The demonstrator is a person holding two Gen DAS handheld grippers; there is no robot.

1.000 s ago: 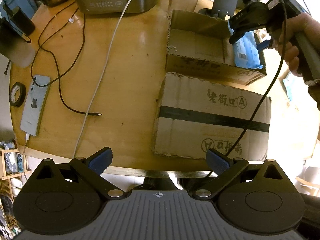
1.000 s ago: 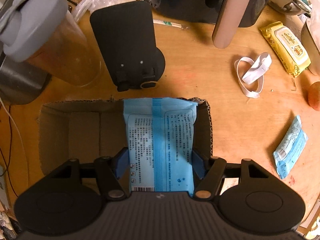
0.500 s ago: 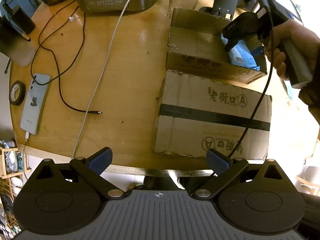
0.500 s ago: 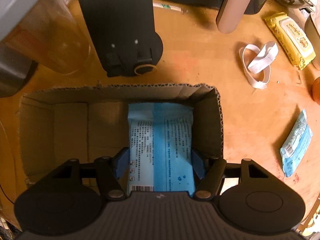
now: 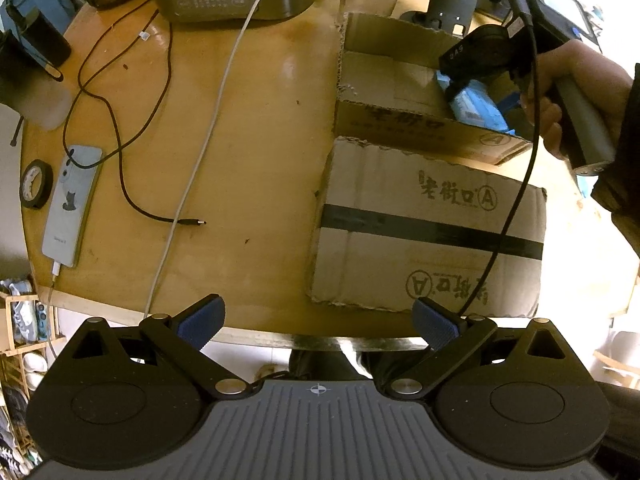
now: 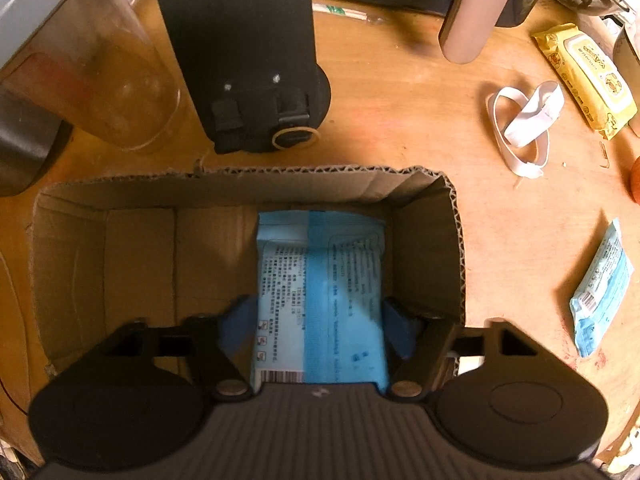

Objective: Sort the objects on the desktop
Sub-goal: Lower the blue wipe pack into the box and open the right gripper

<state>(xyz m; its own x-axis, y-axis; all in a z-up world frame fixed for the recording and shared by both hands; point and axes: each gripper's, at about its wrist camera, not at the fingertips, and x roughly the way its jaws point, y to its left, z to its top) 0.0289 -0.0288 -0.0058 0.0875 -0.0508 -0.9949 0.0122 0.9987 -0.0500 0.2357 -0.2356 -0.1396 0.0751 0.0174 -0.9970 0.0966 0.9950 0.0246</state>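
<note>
Two grippers are in play, and the release step is in hand. Nearest the right wrist camera, the right gripper (image 6: 318,320) hangs inside the open cardboard box (image 6: 452,240), its jaws opening, with the blue wipes pack (image 6: 320,292) between them; the pads look just clear of its sides, though shadow makes that hard to settle. The pack seems to lie on the box floor against the right wall. The left gripper (image 5: 318,322) waits above the table's near edge, jaws wide apart and holding nothing. Beyond the box, on the wooden table (image 6: 400,120), a second blue pack (image 6: 602,288), a white elastic band (image 6: 524,120) and a yellow wipes pack (image 6: 586,76) lie unsorted. Next, I judge, the right gripper should lift straight out, clear the box wall, then reach for one of those.
</note>
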